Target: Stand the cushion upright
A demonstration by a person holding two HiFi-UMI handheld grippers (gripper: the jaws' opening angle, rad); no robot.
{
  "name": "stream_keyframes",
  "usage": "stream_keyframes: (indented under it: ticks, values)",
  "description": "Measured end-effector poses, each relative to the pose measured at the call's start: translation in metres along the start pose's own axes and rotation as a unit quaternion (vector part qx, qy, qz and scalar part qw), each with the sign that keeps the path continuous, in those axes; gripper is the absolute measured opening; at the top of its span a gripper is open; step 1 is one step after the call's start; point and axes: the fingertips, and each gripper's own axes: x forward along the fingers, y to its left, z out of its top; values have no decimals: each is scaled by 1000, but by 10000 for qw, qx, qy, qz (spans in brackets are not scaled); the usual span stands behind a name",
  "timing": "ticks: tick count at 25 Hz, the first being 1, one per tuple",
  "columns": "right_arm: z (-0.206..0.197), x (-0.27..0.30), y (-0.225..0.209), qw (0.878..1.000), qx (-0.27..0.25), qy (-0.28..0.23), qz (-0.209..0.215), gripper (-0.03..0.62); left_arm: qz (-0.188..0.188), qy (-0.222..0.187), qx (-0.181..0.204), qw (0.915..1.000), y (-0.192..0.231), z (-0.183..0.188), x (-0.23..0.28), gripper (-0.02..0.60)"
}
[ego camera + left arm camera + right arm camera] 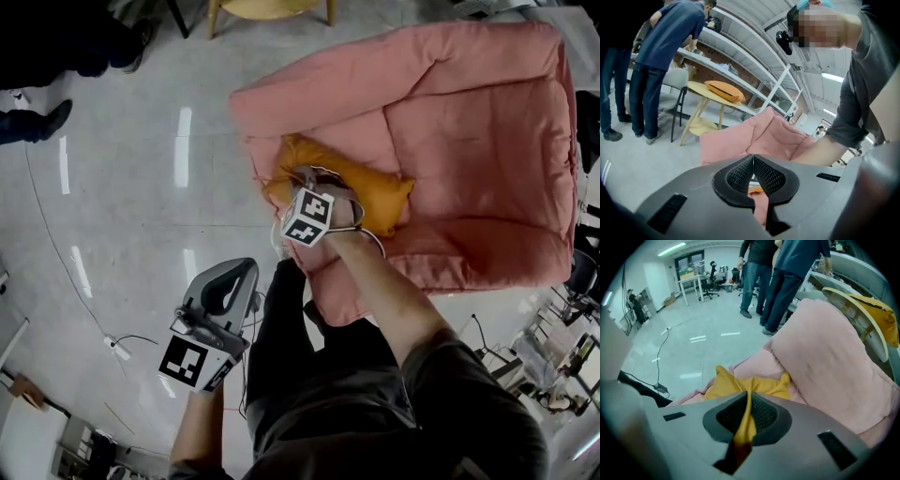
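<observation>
Right gripper view: right gripper (749, 405) jaws clamp cushion (725, 385), partly hidden | left gripper (752, 168) jaws closed, empty
</observation>
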Motion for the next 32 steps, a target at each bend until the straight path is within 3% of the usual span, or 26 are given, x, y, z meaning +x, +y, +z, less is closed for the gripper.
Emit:
stream_keyframes:
  ticks: [6,13,17,20,23,25,28,30,32]
  values:
    - [7,-43,-12,9982,102,-587,-65,19,-115,-14,211,9997,-1,-3,2,12]
    - [14,-193,-41,9841,415,-1678,-415,20,-516,-212,577,9968,-75,31,0,12]
    - [-38,-259,-48,9801,653,-1786,-565,20,-814,-182,794,9934,-136,33,9,12]
    - [-123,-280,-60,9817,1013,-1423,-763,20,-1080,-81,929,9898,-178,24,27,12]
    - [-225,-290,-84,9740,1781,-793,-1151,20,-1320,51,1028,9859,-209,16,45,12]
    - [-292,-299,-99,9592,2406,-96,-1481,21,-1455,124,1115,9830,-225,12,52,12]
    - [-373,-327,-107,9246,3057,989,-2044,23,-1622,216,1257,9785,-246,11,57,12]
    - [-393,-356,-105,9105,3172,1172,-2378,23,-1720,245,1355,9754,-258,17,60,12]
    - [-394,-379,-99,9052,3245,1034,-2541,23,-1812,249,1458,9723,-269,24,63,12]
